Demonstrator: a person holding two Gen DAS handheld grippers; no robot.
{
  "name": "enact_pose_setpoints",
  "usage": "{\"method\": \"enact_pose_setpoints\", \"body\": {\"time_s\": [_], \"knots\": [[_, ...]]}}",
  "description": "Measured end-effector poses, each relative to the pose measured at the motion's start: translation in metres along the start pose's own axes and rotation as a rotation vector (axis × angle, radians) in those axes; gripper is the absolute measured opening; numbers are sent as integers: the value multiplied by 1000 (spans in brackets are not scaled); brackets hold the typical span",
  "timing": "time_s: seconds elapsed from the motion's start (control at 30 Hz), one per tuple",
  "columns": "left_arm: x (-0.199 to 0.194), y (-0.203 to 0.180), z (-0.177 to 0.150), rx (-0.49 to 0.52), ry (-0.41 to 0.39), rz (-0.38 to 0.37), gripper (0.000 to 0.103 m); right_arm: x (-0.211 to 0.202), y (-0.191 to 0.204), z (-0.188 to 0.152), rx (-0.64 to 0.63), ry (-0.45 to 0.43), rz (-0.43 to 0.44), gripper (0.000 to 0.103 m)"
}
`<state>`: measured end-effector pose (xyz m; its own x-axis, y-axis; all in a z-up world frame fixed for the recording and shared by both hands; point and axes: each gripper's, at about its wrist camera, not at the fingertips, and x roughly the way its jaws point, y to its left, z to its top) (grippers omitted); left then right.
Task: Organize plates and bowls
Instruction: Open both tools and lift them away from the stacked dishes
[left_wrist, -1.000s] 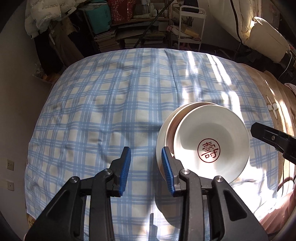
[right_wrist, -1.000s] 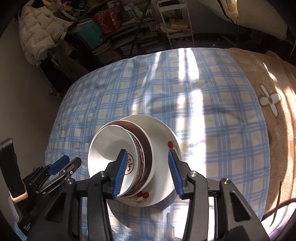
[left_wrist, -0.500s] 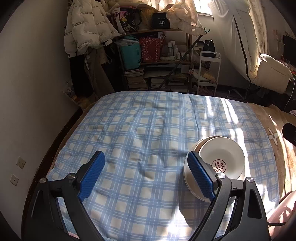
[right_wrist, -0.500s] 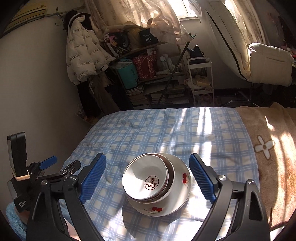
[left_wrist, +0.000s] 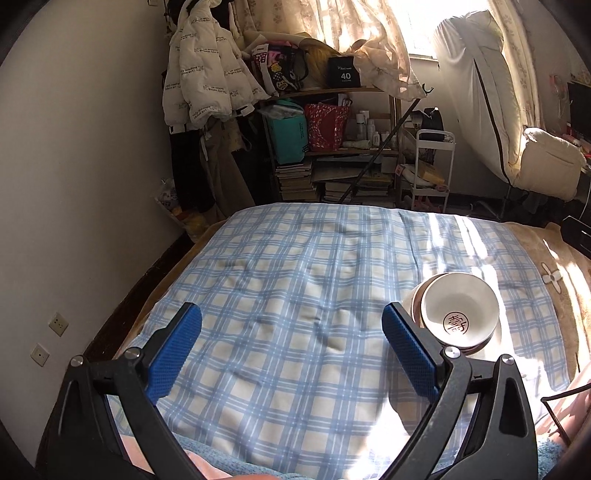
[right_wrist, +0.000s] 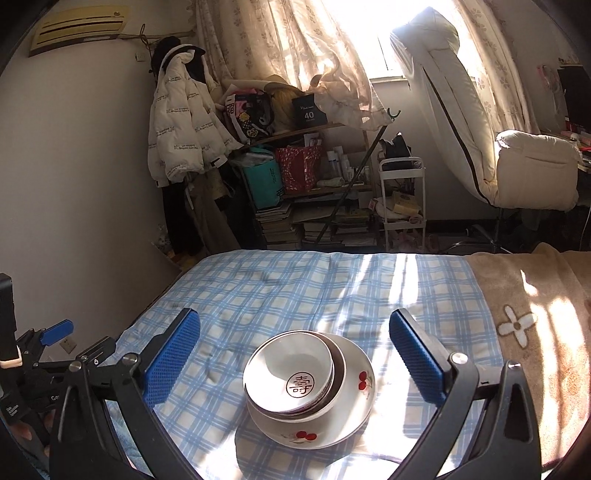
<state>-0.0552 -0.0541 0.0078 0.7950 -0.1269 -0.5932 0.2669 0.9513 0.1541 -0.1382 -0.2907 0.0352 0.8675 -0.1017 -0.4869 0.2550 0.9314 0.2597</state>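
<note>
Both jaws opening, nothing between the pads. Left gripper (left_wrist: 291, 347) over bare blue plaid sheet (left_wrist: 288, 280), right gripper (right_wrist: 295, 354) framing the stack but clear of it. Stack sits on sheet: white bowl with red character (right_wrist: 291, 373) nested in brown-rimmed bowl (right_wrist: 338, 365), on cherry-print plate (right_wrist: 354, 384).

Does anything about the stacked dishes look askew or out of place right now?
Yes, slightly. The top bowl with the red character sits tilted and off-centre in the bowl beneath it, toward the left of the cherry-patterned plate. The stack rests on a soft checked sheet. Nothing looks spilled or broken. Both grippers are clear of it, jaws opening.
</note>
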Motion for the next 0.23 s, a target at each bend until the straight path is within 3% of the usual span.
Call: {"method": "enact_pose_setpoints", "body": {"time_s": [0.23], "knots": [[-2, 9, 0, -14, -17, 22, 97, -3, -1, -1, -1, -8, -3, 103]]}}
